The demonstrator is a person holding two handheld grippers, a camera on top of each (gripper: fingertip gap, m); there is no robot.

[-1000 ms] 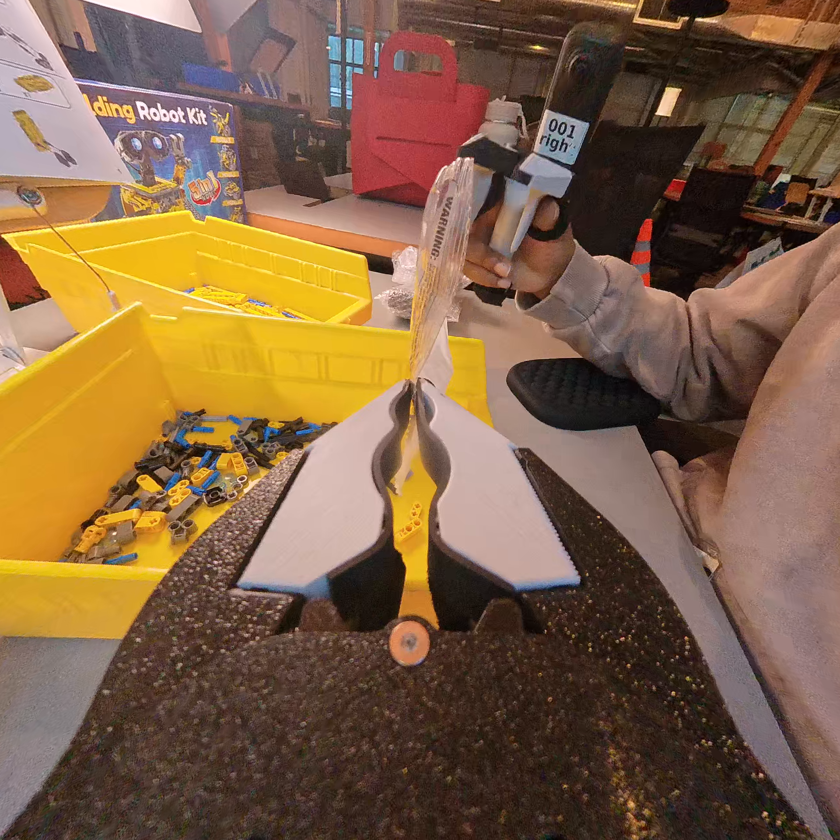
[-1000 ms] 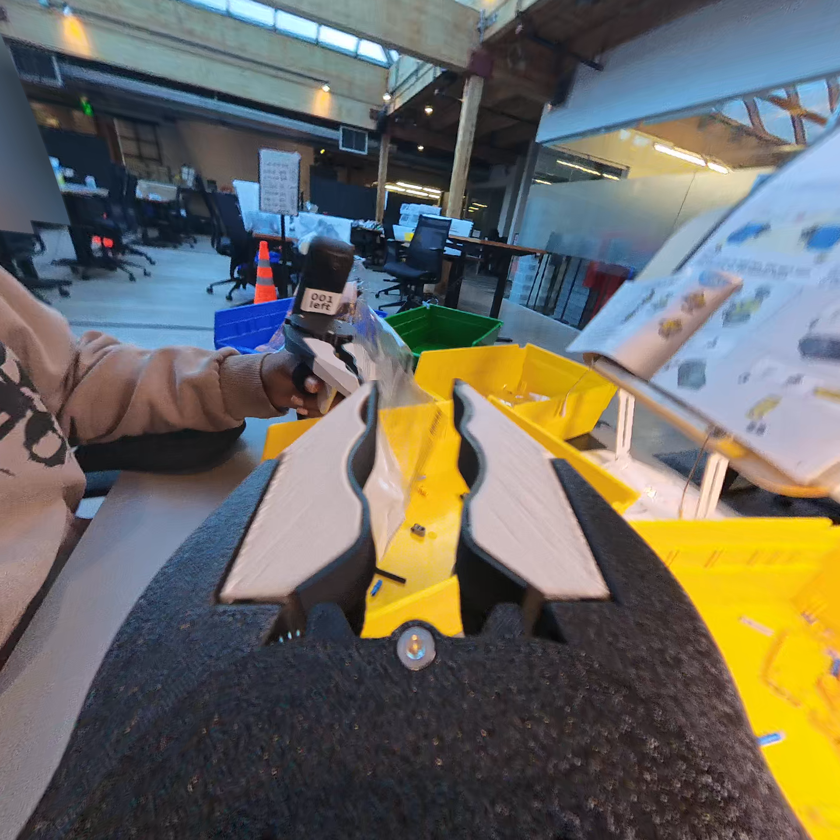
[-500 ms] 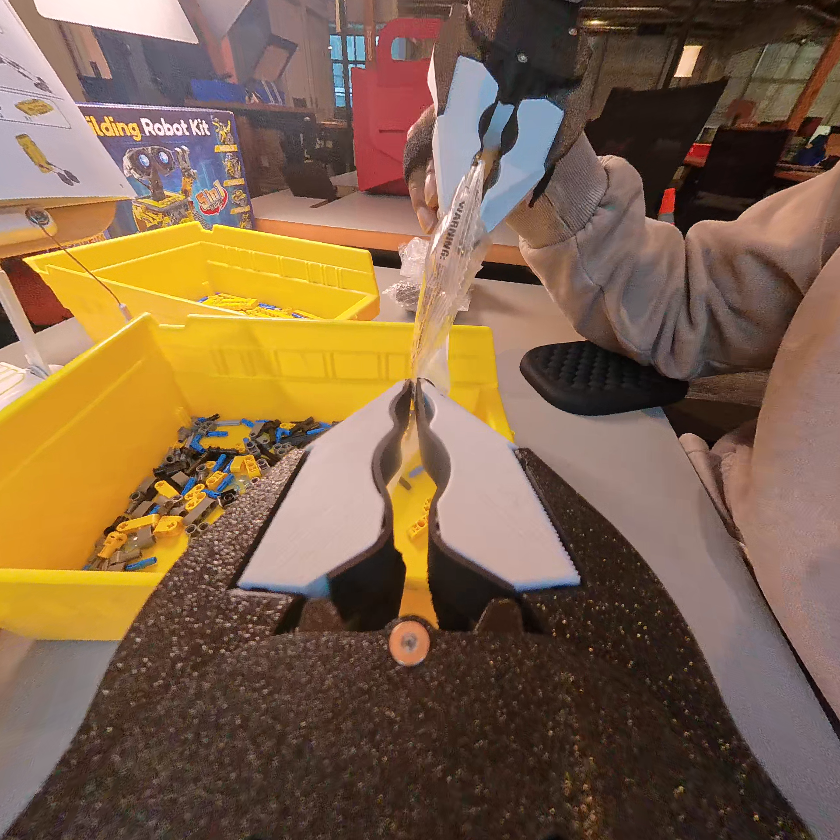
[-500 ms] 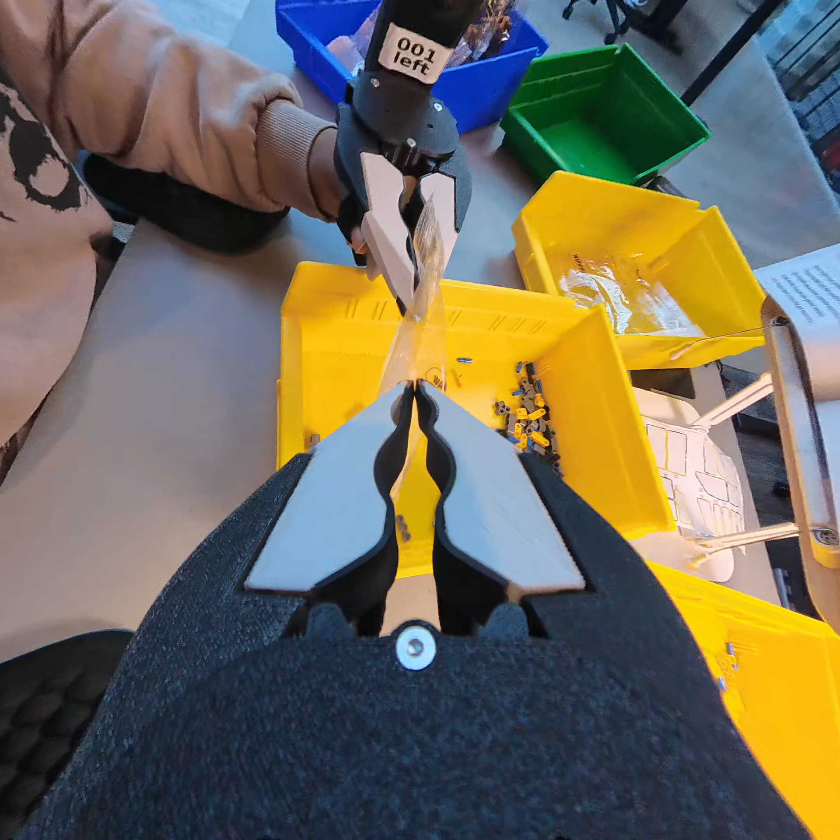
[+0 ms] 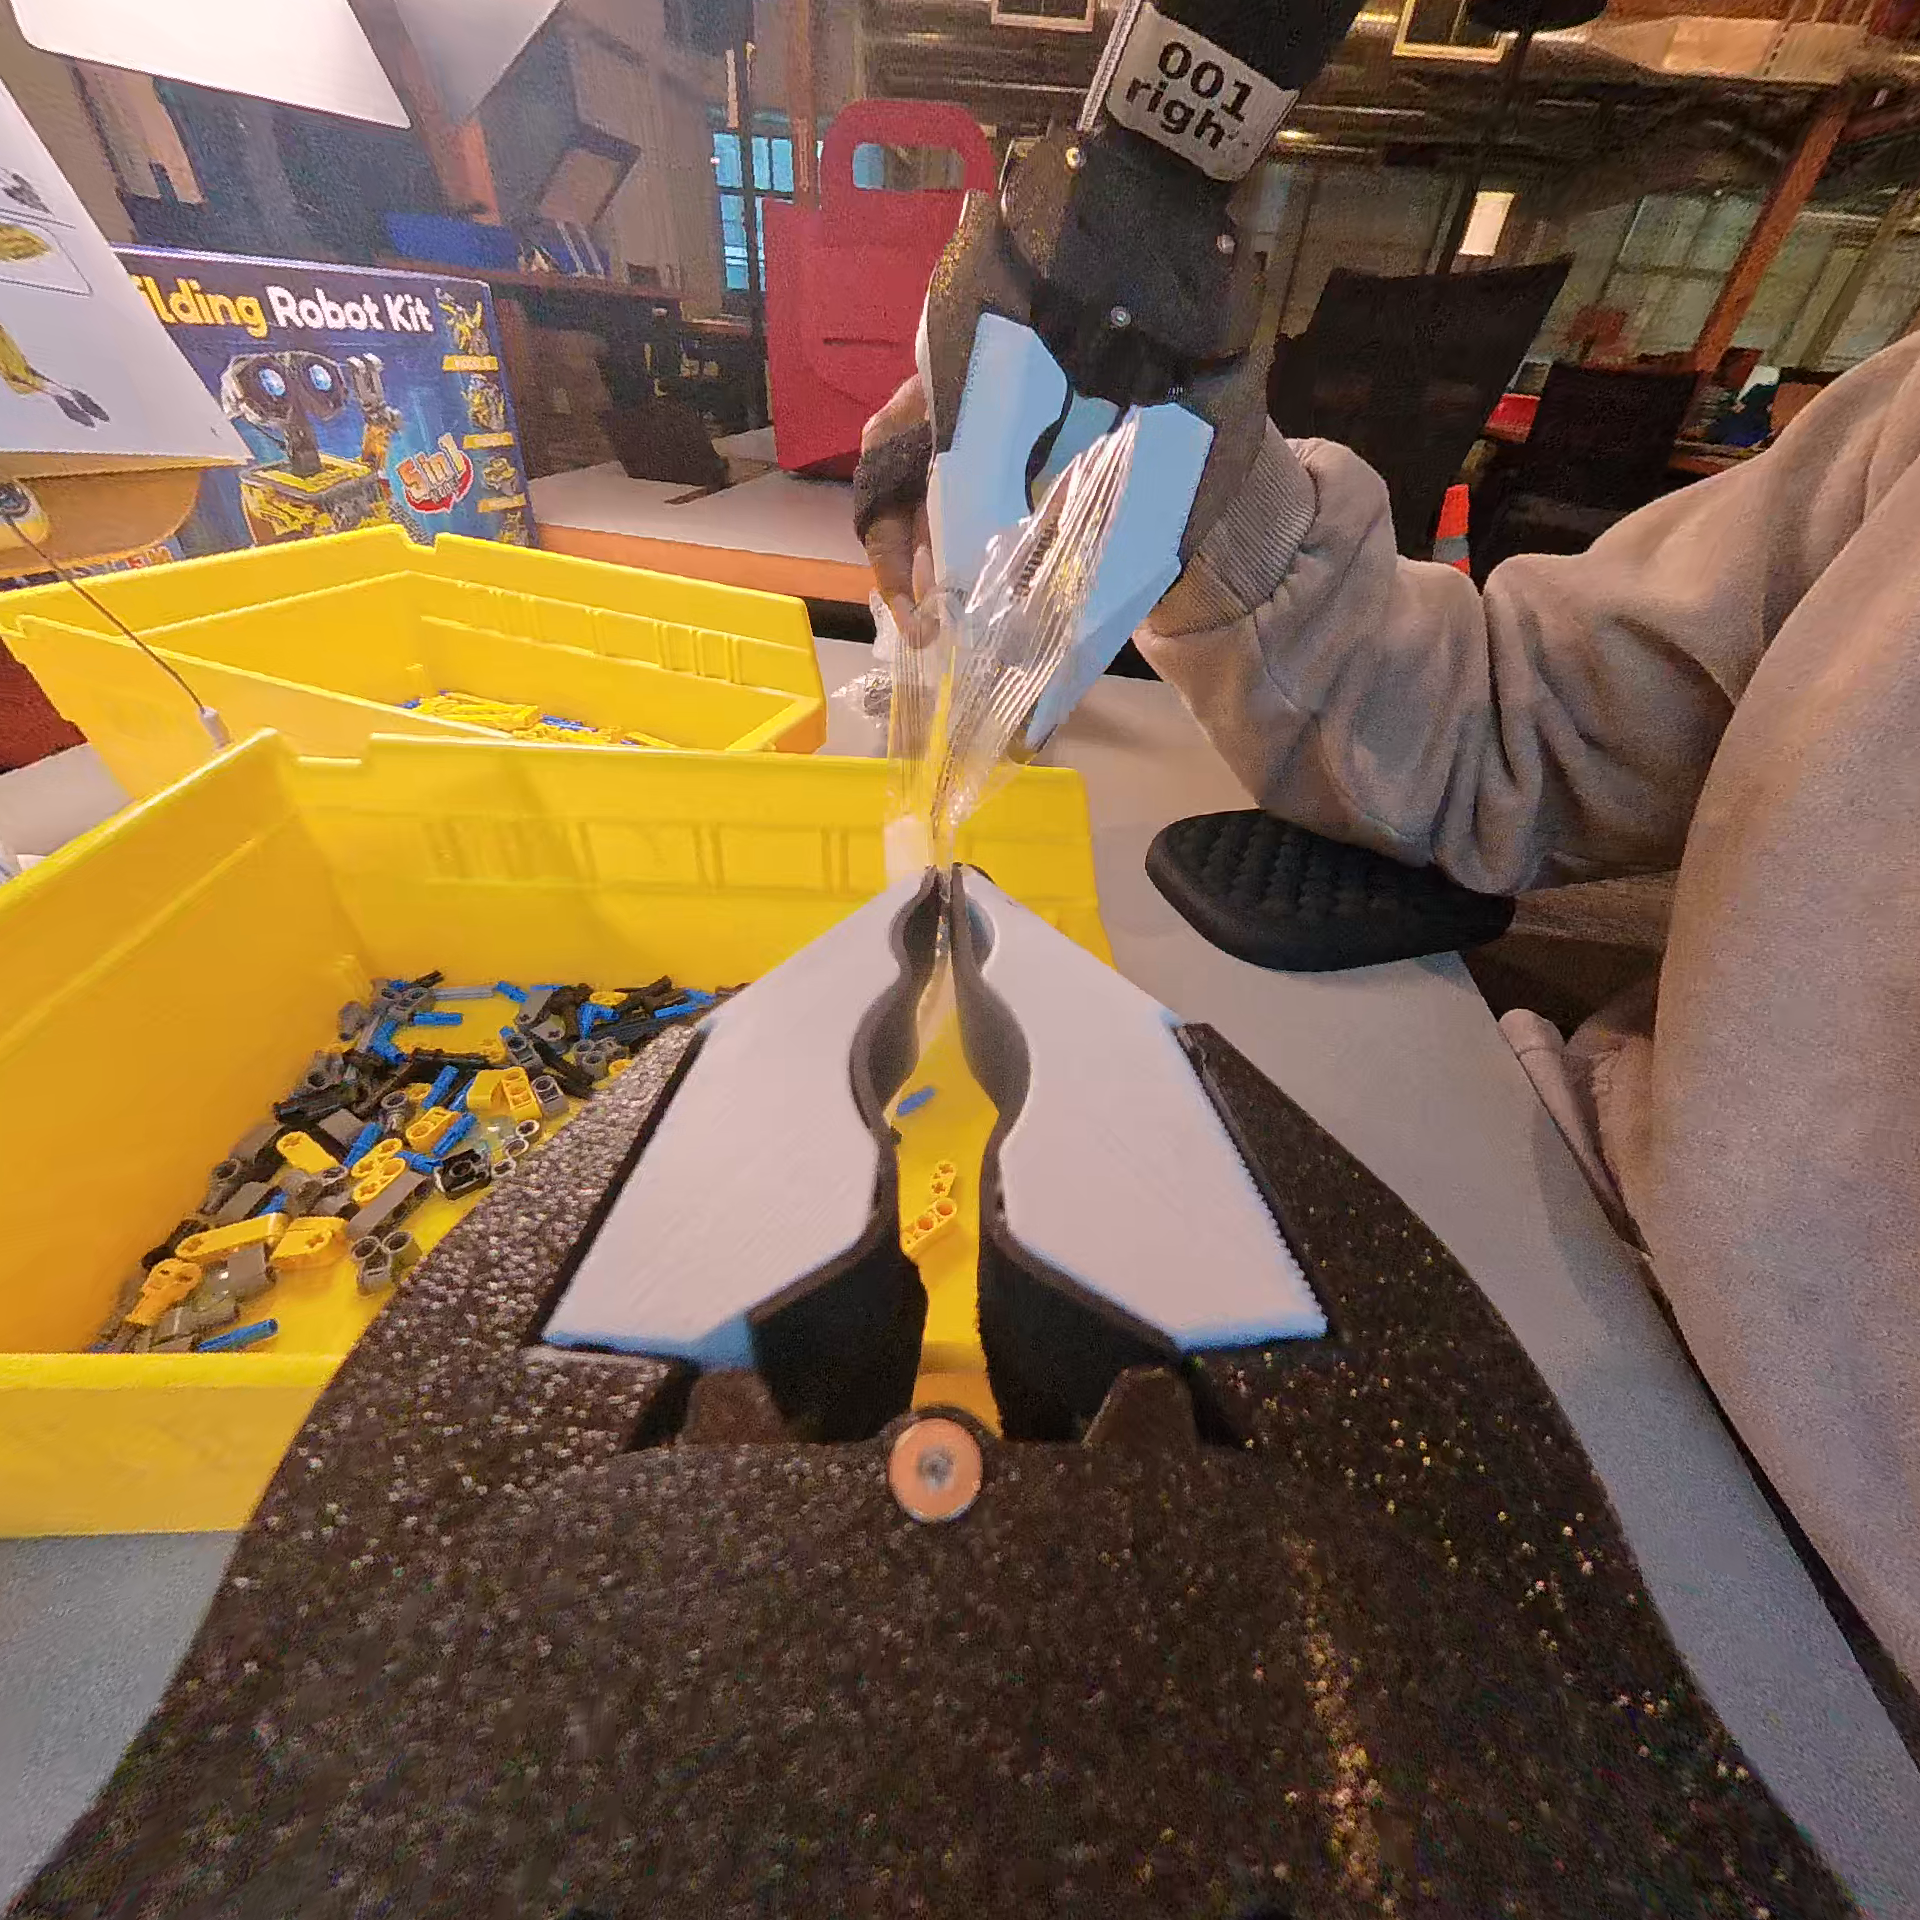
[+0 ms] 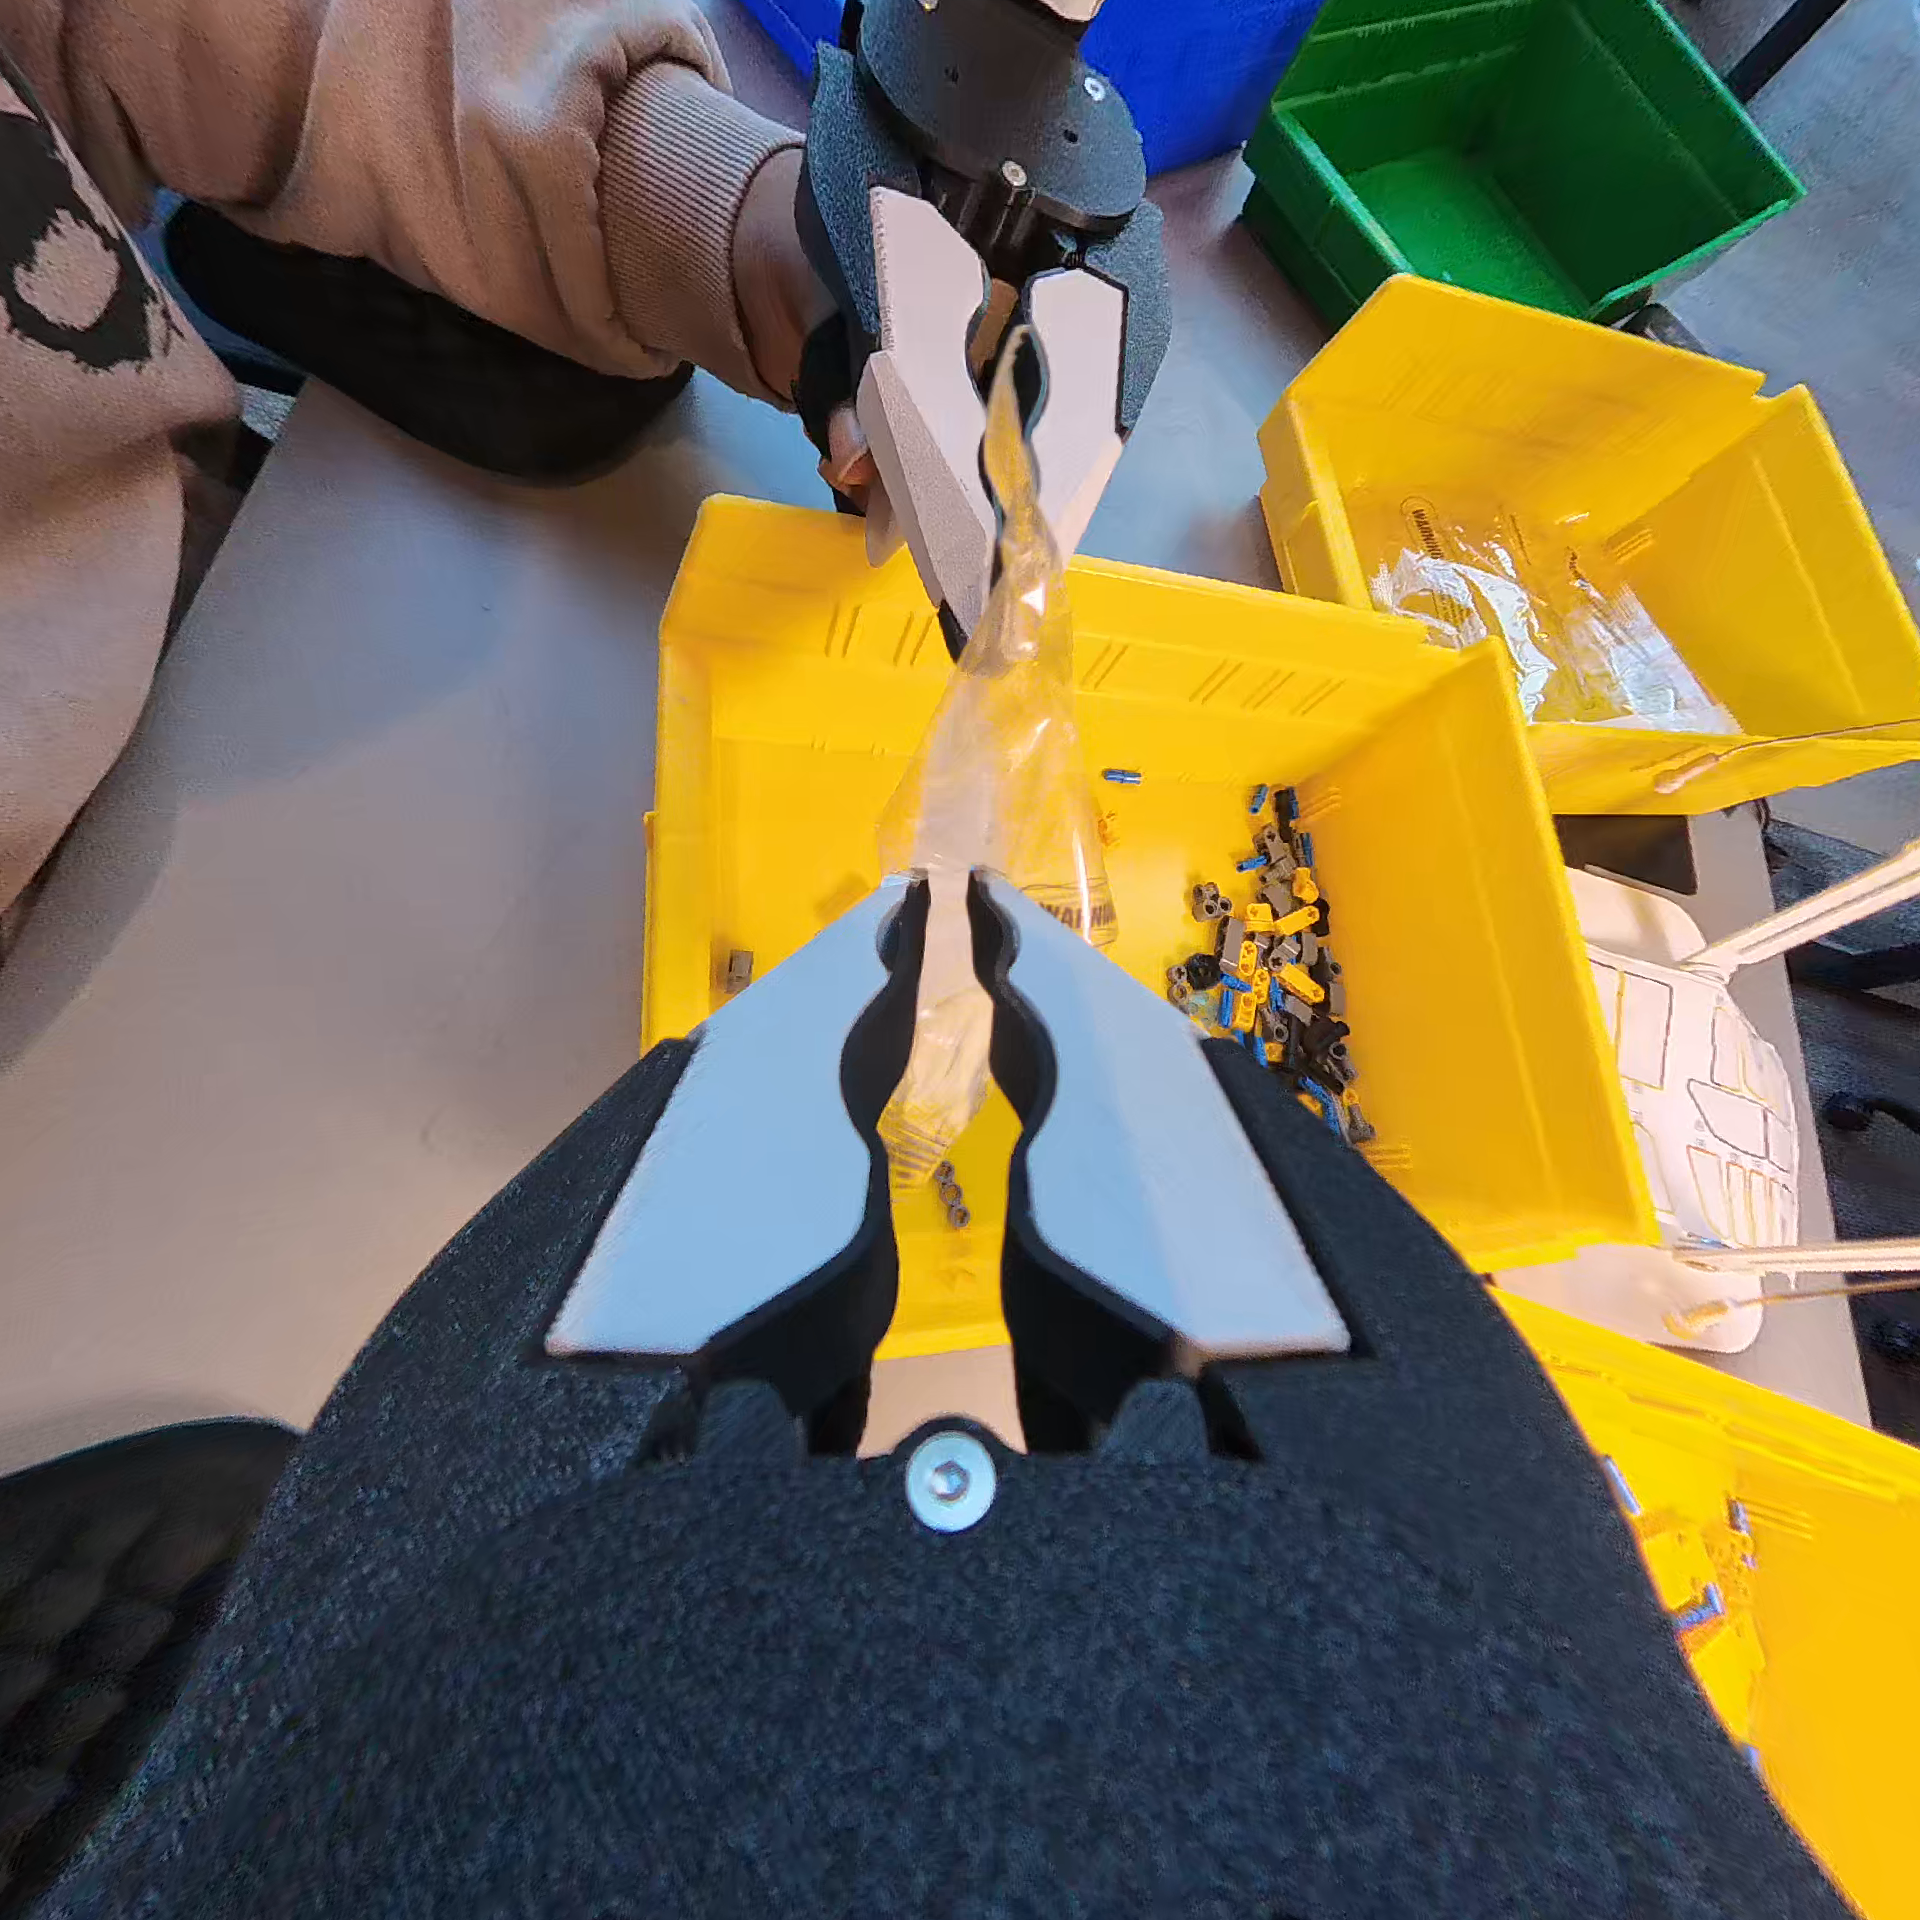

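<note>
We now have the clear plastic bag (image 6: 997, 769) stretched between both grippers above the near yellow bin (image 6: 1475, 935); right gripper (image 6: 948, 883), open a second ago, and left gripper (image 5: 943, 878) both clamp it

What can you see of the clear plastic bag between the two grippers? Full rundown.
The clear plastic bag is thin, transparent, crinkled film with printed markings, and looks empty. It is stretched taut and twisted between both grippers above the yellow bin of small blue, grey and yellow parts. The left gripper is shut on one end, the right gripper on the other, with film bunched between its fingers. It hangs in the air, touching nothing else visible.
</note>
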